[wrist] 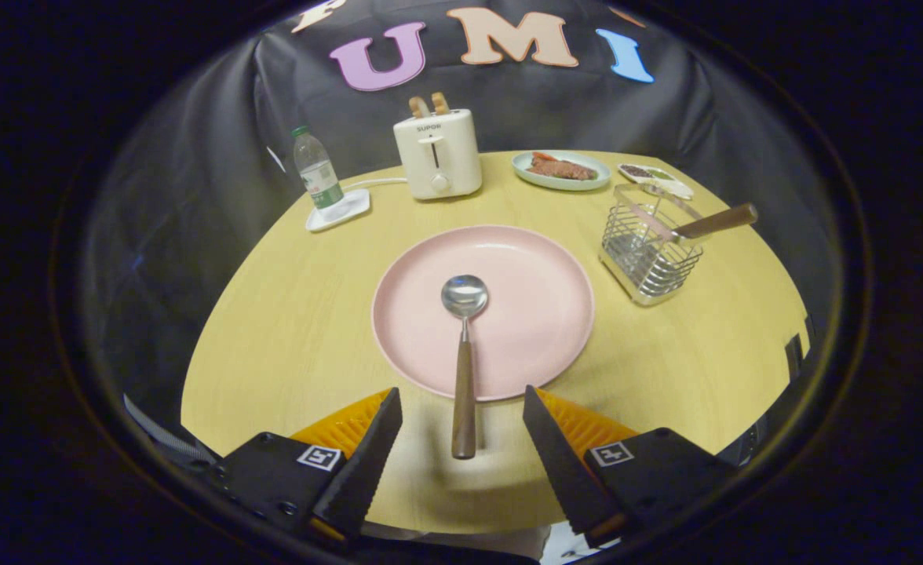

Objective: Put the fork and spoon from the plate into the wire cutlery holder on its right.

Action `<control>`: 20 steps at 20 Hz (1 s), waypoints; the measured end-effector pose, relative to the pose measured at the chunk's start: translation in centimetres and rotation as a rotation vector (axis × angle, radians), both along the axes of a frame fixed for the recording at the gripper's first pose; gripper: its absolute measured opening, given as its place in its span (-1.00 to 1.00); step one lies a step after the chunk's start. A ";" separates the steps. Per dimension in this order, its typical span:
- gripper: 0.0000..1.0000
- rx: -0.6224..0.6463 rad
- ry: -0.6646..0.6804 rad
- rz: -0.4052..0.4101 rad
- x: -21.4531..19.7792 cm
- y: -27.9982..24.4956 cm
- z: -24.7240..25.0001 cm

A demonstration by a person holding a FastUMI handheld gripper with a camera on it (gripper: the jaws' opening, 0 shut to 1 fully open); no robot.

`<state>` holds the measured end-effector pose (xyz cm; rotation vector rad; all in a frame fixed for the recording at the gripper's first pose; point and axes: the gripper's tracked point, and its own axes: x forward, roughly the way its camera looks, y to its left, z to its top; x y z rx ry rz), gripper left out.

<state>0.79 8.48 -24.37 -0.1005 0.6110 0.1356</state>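
**Spoon on plate, one utensil already in holder**

The gripper [461, 404] stands with its fingers spread wide, holding nothing. The spoon [464, 353] lies lengthwise between them, bowl resting on the pink plate [540, 314], wooden handle hanging over the plate's near rim onto the yellow table [289, 329]. Neither finger touches it. Right of the plate, apart from it, sits the wire cutlery holder [650, 251]; a wooden-handled utensil [713, 222] leans out of it, head hidden inside. Beyond the plate: a toaster [438, 153], a water bottle [317, 170], a dish of food [561, 169].
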 end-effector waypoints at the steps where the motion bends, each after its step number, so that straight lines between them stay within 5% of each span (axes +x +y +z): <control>1: 0.65 -0.001 0.008 0.000 0.0 0.0 -0.3; 9: -0.62 0.003 0.034 -0.003 0.1 -0.2 -1.1; 15: -0.91 -0.007 0.050 -0.019 -0.3 -0.5 -0.6; 20: -0.93 -0.005 0.026 0.002 -0.8 -0.7 0.9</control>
